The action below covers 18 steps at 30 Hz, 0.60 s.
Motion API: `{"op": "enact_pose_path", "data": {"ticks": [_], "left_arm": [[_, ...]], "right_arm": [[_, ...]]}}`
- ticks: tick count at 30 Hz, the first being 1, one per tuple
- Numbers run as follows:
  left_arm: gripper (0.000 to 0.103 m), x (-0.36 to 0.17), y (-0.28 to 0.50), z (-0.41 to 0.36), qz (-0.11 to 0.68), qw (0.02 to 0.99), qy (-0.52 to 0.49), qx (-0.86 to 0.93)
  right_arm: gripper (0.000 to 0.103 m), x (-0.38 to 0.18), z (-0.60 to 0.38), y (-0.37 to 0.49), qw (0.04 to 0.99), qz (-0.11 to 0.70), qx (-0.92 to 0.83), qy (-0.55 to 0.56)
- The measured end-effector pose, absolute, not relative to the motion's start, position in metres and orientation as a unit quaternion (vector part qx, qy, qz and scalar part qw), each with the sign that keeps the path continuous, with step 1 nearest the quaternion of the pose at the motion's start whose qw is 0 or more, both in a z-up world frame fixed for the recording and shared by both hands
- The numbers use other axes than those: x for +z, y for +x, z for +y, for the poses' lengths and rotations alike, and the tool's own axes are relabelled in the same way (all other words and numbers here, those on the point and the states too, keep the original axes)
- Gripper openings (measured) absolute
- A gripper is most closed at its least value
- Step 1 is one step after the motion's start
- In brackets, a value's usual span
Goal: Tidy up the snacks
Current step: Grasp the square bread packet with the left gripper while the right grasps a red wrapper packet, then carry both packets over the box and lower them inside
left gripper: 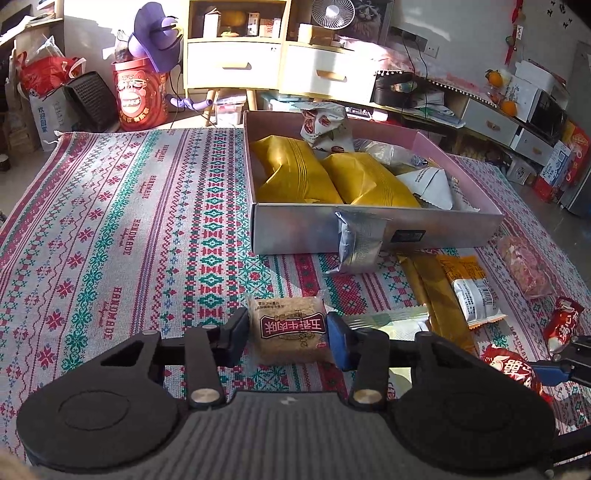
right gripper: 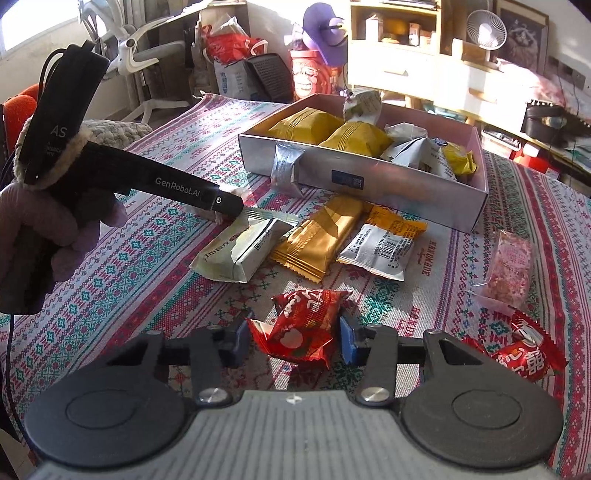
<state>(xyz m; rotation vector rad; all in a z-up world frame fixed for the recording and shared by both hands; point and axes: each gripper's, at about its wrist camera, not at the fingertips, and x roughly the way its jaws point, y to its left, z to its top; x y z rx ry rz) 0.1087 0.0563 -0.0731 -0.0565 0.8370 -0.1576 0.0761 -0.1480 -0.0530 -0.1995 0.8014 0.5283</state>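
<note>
The box (left gripper: 373, 229) is half full. Each tool pinches one snack: left tool (left gripper: 288, 334) a brown cake (left gripper: 290, 328), right tool (right gripper: 293, 338) a red packet (right gripper: 304, 326). Six more snacks wait on the tabletop (left gripper: 110, 221).

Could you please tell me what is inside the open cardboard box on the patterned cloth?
Inside the box lie two yellow packets, a white packet and an upright brown-and-white packet at the back. Whatever lies beneath them is covered.

Cloth: a patterned woven tablecloth (left gripper: 122, 229) covers the surface (the word HANDMADE is woven in).
Bucket: a red bucket (left gripper: 142, 98) at 11 o'clock.
Fan: a white fan (left gripper: 332, 14) at 12 o'clock.
Cabinet: cream drawers (left gripper: 232, 61) stand behind.
</note>
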Motion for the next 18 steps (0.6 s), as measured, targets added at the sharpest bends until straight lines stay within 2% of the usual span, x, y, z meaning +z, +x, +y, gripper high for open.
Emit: {"op": "enact_pose_path", "data": {"ticks": [4,18], "left_arm": [[0.049,-0.072,0.108,0.057,0.411,0.908,-0.03,-0.077],[0.048,-0.063,0.102,0.065,0.42,0.903,-0.049,-0.076]], "right_arm": [[0.034,-0.052,-0.147,0.078,0.883,0.385,0.249,-0.099],[0.032,-0.035,-0.148,0.078,0.89,0.365,0.256,-0.091]]}}
